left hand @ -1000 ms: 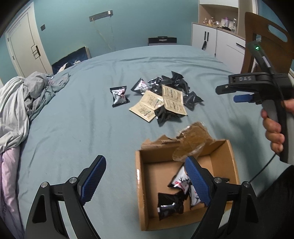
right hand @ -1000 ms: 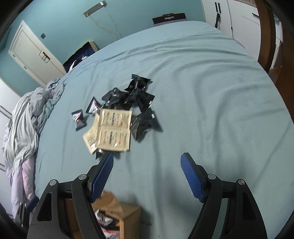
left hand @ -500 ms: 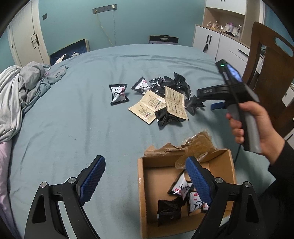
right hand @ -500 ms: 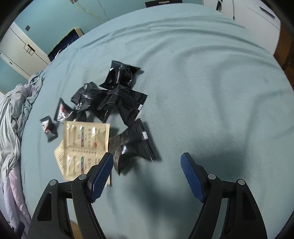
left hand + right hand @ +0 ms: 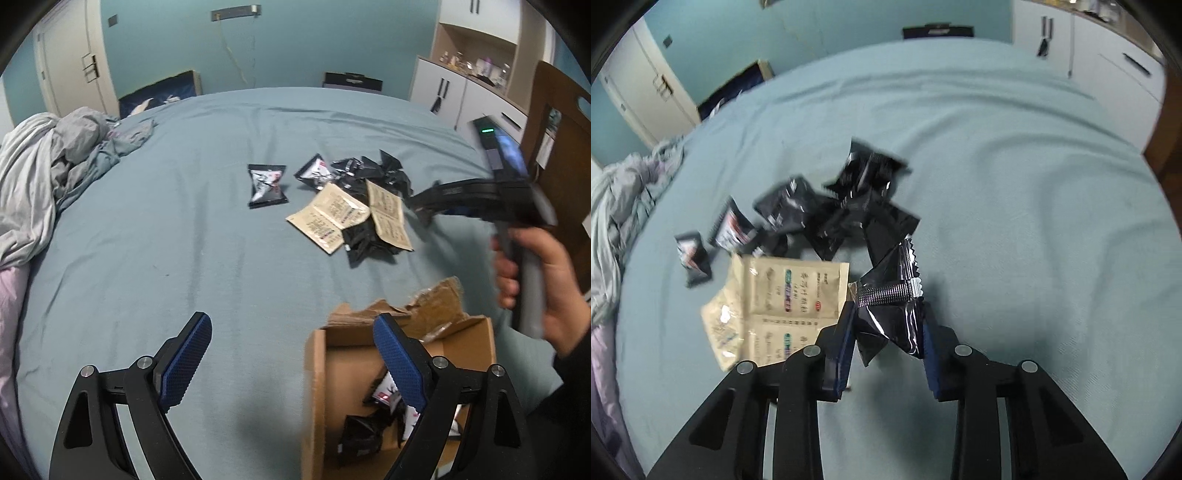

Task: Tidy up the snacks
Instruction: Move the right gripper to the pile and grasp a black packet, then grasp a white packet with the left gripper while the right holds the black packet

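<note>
A pile of black snack packets (image 5: 369, 173) and tan sachets (image 5: 332, 218) lies on the blue-green bed; it also shows in the right wrist view (image 5: 827, 214). My right gripper (image 5: 888, 332) is shut on a black snack packet (image 5: 892, 306) at the near right edge of the pile, just over the sheet. In the left wrist view the right gripper (image 5: 424, 206) reaches into the pile from the right. My left gripper (image 5: 291, 362) is open and empty, hovering at the left edge of a cardboard box (image 5: 317, 387) that holds several packets.
One black packet (image 5: 266, 184) lies apart, left of the pile. Crumpled grey bedding (image 5: 48, 162) sits at the bed's left side. A wooden chair (image 5: 561, 147) and white cabinets (image 5: 454, 92) stand to the right. Torn box flaps (image 5: 424, 310) stick up behind the box.
My right gripper moved down to the pile and closed on a black packet. The left gripper shifted slightly toward the pile and stayed open.
</note>
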Demonstrator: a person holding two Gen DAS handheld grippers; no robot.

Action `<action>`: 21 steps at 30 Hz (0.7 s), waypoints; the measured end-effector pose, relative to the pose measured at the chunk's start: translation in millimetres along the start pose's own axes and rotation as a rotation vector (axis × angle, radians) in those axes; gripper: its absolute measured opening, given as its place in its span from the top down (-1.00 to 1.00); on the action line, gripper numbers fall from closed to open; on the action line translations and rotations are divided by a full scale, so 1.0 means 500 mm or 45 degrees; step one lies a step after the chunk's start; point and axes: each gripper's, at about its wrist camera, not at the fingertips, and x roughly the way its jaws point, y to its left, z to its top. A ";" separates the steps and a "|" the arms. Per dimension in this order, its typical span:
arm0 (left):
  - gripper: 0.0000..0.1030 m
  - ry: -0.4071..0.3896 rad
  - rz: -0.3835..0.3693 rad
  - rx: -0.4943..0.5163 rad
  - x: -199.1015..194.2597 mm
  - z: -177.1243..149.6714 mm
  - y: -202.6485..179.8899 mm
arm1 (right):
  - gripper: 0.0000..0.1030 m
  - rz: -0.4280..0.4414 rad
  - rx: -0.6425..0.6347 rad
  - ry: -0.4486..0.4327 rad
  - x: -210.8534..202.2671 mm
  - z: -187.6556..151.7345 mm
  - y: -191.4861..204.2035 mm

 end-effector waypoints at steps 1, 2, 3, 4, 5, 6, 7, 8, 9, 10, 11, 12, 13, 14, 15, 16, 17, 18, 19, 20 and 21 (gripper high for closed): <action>-0.76 -0.005 0.009 -0.002 -0.001 0.000 0.002 | 0.41 0.028 0.015 -0.021 -0.025 -0.004 -0.002; -0.76 -0.009 0.017 -0.003 -0.002 0.000 0.003 | 0.41 0.038 0.018 -0.029 -0.043 -0.008 0.004; -0.76 -0.013 0.021 0.000 -0.004 0.001 0.004 | 0.41 0.050 0.027 -0.050 -0.074 -0.017 0.003; -0.76 -0.015 0.022 0.004 -0.005 0.002 0.003 | 0.41 0.060 0.034 -0.058 -0.092 -0.021 0.001; -0.76 -0.015 0.022 0.010 -0.005 0.005 0.002 | 0.41 0.089 0.050 -0.067 -0.126 -0.033 -0.002; -0.76 -0.013 0.025 0.024 -0.003 0.012 -0.002 | 0.41 0.106 0.059 -0.070 -0.147 -0.042 -0.003; -0.76 -0.009 0.028 0.036 0.000 0.018 -0.005 | 0.41 0.136 0.070 -0.077 -0.180 -0.056 -0.007; -0.76 -0.003 0.030 0.051 0.005 0.025 -0.008 | 0.41 0.166 0.074 -0.085 -0.202 -0.067 -0.009; -0.76 0.007 0.033 0.076 0.013 0.035 -0.013 | 0.41 0.208 0.074 -0.099 -0.231 -0.082 -0.012; -0.76 0.012 0.034 0.089 0.020 0.044 -0.014 | 0.41 0.235 0.073 -0.112 -0.251 -0.092 -0.021; -0.76 0.018 0.029 0.097 0.032 0.059 -0.013 | 0.41 0.259 0.070 -0.127 -0.273 -0.110 -0.025; -0.76 0.025 0.023 0.096 0.040 0.068 -0.012 | 0.41 0.282 0.074 -0.138 -0.294 -0.129 -0.033; -0.76 0.040 0.016 0.085 0.056 0.082 -0.007 | 0.41 0.304 0.075 -0.140 -0.308 -0.147 -0.039; -0.76 0.058 0.015 0.069 0.075 0.098 -0.002 | 0.41 0.328 0.072 -0.140 -0.324 -0.175 -0.048; -0.76 0.079 0.021 0.051 0.099 0.116 0.004 | 0.41 0.331 0.069 -0.139 -0.329 -0.191 -0.057; -0.76 0.094 0.029 0.041 0.118 0.131 0.008 | 0.41 0.333 0.068 -0.134 -0.334 -0.209 -0.065; -0.76 0.111 0.045 0.026 0.145 0.152 0.013 | 0.40 0.336 0.069 -0.122 -0.333 -0.229 -0.075; -0.76 0.123 0.055 0.014 0.167 0.166 0.017 | 0.40 0.340 0.075 -0.103 -0.332 -0.249 -0.083; -0.76 0.134 0.057 0.002 0.185 0.180 0.021 | 0.40 0.352 0.092 -0.080 -0.329 -0.265 -0.094; -0.76 0.149 0.054 -0.022 0.214 0.201 0.026 | 0.40 0.370 0.119 -0.052 -0.325 -0.278 -0.105; -0.76 0.159 0.053 -0.042 0.238 0.218 0.030 | 0.40 0.398 0.141 -0.020 -0.315 -0.288 -0.113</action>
